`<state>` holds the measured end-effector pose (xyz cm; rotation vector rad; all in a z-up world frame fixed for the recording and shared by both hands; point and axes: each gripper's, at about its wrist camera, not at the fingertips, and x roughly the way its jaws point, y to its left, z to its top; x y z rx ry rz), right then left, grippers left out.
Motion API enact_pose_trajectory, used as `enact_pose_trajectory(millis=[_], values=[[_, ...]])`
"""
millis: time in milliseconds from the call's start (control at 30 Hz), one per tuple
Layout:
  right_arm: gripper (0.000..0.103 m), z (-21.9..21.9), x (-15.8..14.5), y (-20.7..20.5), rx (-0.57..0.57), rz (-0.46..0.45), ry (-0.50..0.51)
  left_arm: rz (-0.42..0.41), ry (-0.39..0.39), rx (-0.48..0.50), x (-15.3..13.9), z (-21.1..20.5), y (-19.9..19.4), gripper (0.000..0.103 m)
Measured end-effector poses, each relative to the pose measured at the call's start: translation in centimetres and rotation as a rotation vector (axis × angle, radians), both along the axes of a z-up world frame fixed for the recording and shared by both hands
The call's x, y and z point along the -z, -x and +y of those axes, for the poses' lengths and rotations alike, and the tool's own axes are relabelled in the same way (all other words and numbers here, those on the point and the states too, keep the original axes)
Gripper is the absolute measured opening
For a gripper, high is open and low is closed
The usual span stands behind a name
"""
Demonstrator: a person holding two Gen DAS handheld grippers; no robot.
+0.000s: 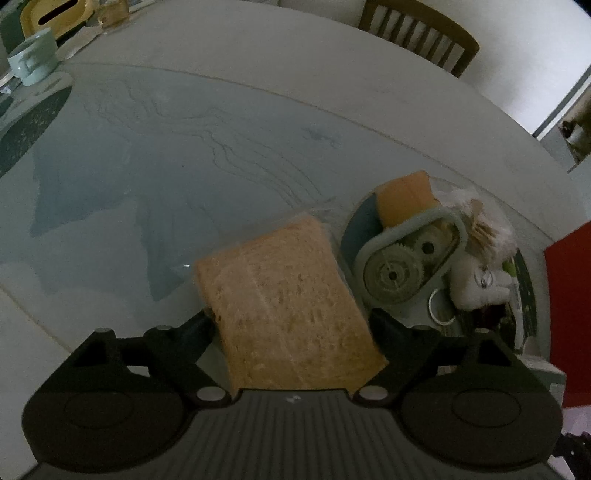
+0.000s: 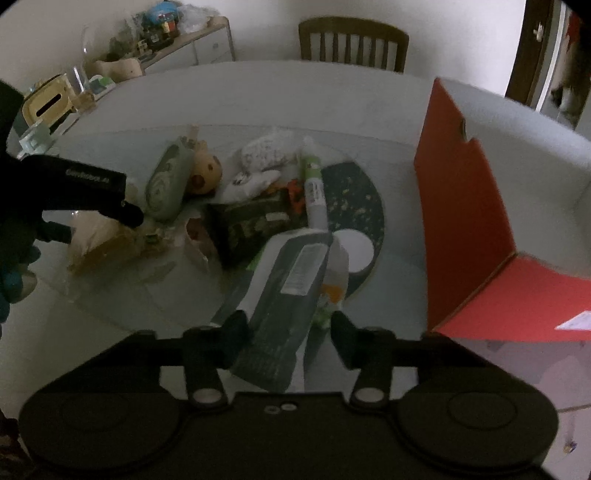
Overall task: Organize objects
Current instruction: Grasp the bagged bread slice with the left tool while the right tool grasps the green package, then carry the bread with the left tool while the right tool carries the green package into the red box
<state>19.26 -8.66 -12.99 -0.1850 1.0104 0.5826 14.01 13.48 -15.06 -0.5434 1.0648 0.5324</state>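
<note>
A bagged loaf of bread [image 1: 280,280] lies on the glass table, and my left gripper [image 1: 291,317] is shut on it, a finger pressed against each side. The right wrist view shows that same gripper [image 2: 98,223] over the bread bag [image 2: 96,243] at the left. My right gripper [image 2: 290,326] is shut on a grey pack with a white label [image 2: 295,269]. Its left finger lies against the grey face, its right finger against the white side. Behind it is a heap: a green tape dispenser [image 2: 166,184], a white plush toy [image 2: 258,181], a green-and-white tube [image 2: 314,188] and a dark packet [image 2: 251,225].
A red open box [image 2: 472,221] stands at the right of the table. Under the heap lies a dark speckled round mat [image 2: 354,192]. An orange sponge [image 1: 404,199] rests by the dispenser [image 1: 402,258]. A pale mug [image 1: 33,59] and a yellow tissue box [image 1: 55,14] sit far left, with a wooden chair [image 2: 351,40] beyond.
</note>
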Motion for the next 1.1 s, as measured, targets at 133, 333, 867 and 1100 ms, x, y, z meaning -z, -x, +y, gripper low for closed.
enact_pose_trajectory(millis=[133,333,867,1100], values=[[0.024,-0.1,-0.7,0.1,-0.023,-0.010,-0.025,-0.016,-0.007,0.019,0.1,0.1,0.0,0.085],[0.013,-0.8,-2.3,0.4,-0.053,-0.025,-0.081,-0.055,-0.028,0.058,-1.3,-0.9,1.7,0.084],[0.010,-5.4,-8.5,-0.7,-0.026,-0.109,-0.216,-0.151,-0.089,0.258,-9.0,-7.6,3.2,0.083],[0.010,-7.9,-10.8,-2.2,0.012,-0.183,-0.250,-0.201,-0.121,0.374,-11.6,-11.8,-0.2,0.083]])
